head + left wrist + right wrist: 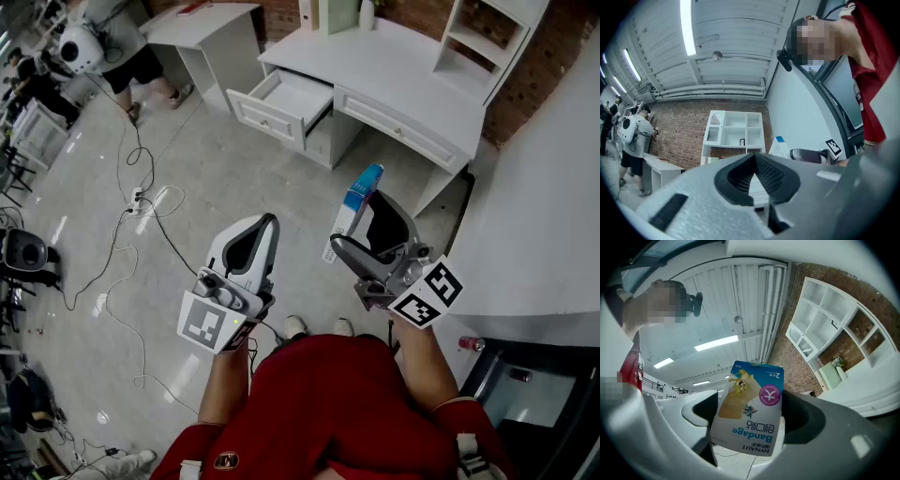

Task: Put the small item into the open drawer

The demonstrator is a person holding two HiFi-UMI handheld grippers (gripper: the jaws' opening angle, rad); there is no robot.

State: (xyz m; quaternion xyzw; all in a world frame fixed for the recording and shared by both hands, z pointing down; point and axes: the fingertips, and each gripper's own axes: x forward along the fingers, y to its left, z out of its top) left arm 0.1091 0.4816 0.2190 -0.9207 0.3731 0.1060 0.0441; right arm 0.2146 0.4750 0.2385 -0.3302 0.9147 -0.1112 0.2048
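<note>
- Floor: pale and glossy, with cables trailing across it at the left.
- Desk: white, set against a brick wall, with a shelf unit at its right end.
- Drawer: pulled out from the desk's left side, its white inside showing.
- Left gripper: held over the floor, jaws closed tip to tip with nothing between them.
- Right gripper: beside the left one, jaws spread wide and clamped on the box's two sides.
- Box: a blue and white bandage carton, upright in the right gripper, over the floor and well apart from the drawer.
</note>
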